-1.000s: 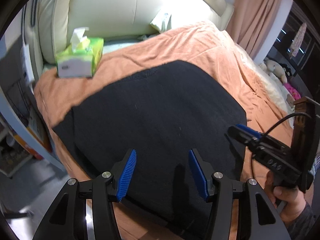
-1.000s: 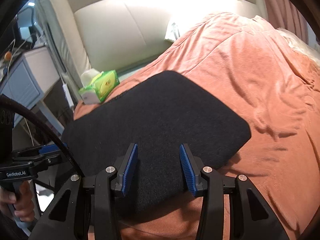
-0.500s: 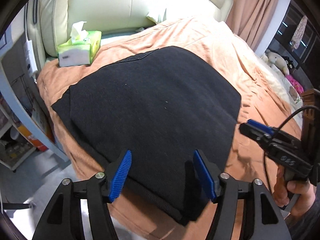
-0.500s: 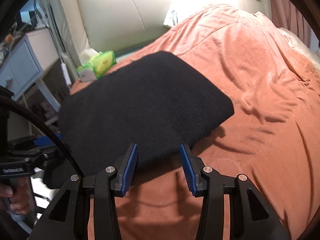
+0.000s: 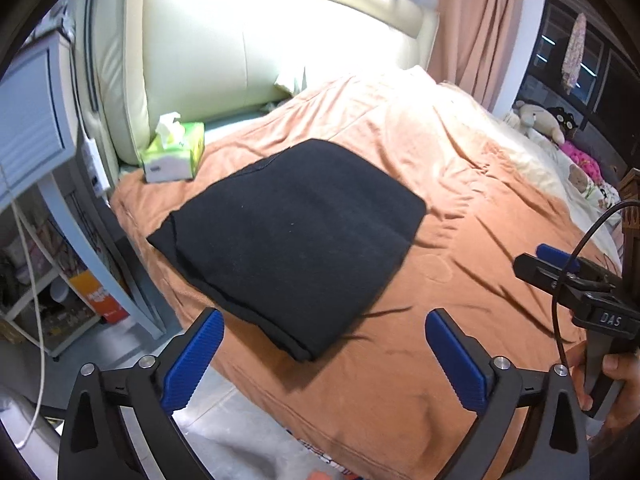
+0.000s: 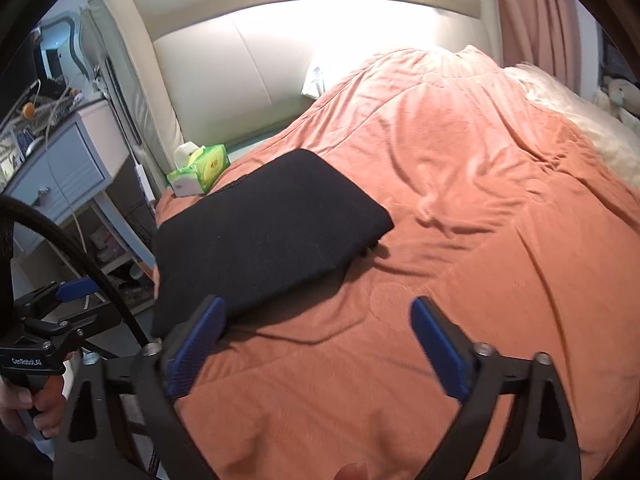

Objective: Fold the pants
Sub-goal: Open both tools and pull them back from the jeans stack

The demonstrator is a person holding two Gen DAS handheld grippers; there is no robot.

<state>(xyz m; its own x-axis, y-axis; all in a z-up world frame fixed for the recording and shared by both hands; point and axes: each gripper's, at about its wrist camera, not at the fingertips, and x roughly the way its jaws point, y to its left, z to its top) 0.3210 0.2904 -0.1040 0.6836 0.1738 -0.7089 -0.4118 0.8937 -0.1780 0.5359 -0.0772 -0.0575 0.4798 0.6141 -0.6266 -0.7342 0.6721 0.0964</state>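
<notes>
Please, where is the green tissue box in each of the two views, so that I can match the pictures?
Left wrist view: the green tissue box lies upper left, on the bed's corner, beyond the far left corner of the folded black pants.
Right wrist view: the box lies left of centre, just beyond the pants' far edge.
Shared landmark: the cream headboard behind the box.

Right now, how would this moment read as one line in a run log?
black pants: folded flat on orange bedspread | left gripper: open, jaws just opening, empty | right gripper: open, jaws just opening, empty
</notes>
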